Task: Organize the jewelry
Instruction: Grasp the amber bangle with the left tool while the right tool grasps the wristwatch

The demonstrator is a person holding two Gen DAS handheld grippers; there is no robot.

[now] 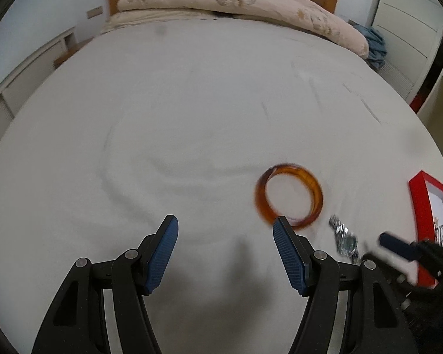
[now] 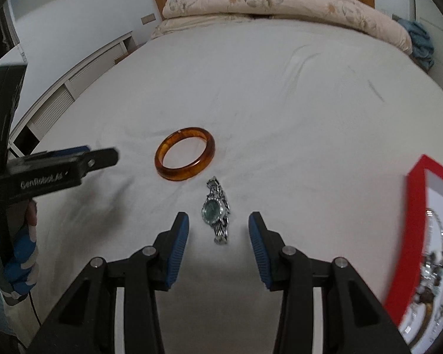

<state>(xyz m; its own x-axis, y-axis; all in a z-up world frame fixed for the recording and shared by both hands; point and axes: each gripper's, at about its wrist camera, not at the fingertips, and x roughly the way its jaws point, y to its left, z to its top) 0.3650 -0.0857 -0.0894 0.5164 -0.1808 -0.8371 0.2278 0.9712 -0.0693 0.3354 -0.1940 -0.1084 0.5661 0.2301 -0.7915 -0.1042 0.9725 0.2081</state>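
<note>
The right gripper (image 2: 218, 221) gapes wide and empty over the bed (image 2: 280, 88); the watch (image 2: 217, 209) lies between its fingertips; the bangle (image 2: 185, 154) lies just beyond at 11 o'clock; the red box (image 2: 410, 236) sits at 3 o'clock; the left gripper (image 1: 226, 227) is also wide open, holding nothing, bangle at its 1 o'clock.

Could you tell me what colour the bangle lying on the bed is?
Translucent amber-brown; the bangle shows best in the right wrist view.

Dim flat light, soft shadows, strong fisheye edge bend; left wrist view motion-blurred esp. bangle (image 1: 289, 196)
</note>
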